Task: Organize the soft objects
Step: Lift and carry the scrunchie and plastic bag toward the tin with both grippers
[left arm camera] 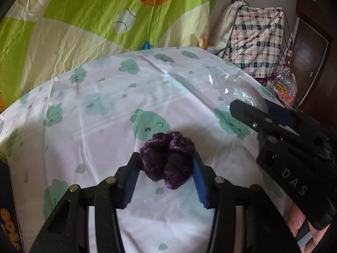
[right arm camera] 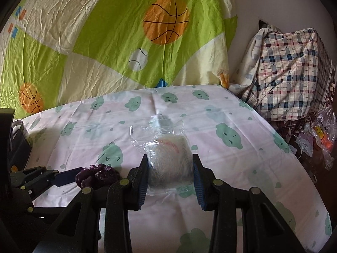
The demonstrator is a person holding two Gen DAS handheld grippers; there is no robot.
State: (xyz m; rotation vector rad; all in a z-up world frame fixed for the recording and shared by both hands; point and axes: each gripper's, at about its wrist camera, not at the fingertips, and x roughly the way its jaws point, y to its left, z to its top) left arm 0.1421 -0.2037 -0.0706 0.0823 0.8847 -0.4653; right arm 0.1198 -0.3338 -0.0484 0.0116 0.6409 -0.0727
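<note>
Here, the scene is set out line by line.

Surface: a tabletop (left arm camera: 84,126) is covered by a white cloth printed with green clouds.

Left hand-held gripper (left arm camera: 166,164): it is closed on a purple scrunchie (left arm camera: 168,160) — the blue pads are pressed against its two sides.

Purple scrunchie: it is seen resting on the cloth at about 6 o'clock in the left wrist view, and at about 8 o'clock in the right wrist view (right arm camera: 96,174).

Right hand-held gripper (right arm camera: 169,168): it is clamped on a clear plastic bag (right arm camera: 168,158) with a pale, fuzzy bundle inside; what the bundle is cannot be told.

Clear plastic bag: it lies on the cloth just beside the scrunchie, with its loose end spread toward 12 o'clock.

Backdrop: a green and cream sheet with basketballs (right arm camera: 105,42) is hung behind the tabletop.

Side: a plaid cloth (right arm camera: 290,73) is draped over something at 2 o'clock — a crumpled plastic bag with a smiley (right arm camera: 322,135) is seen below it.
</note>
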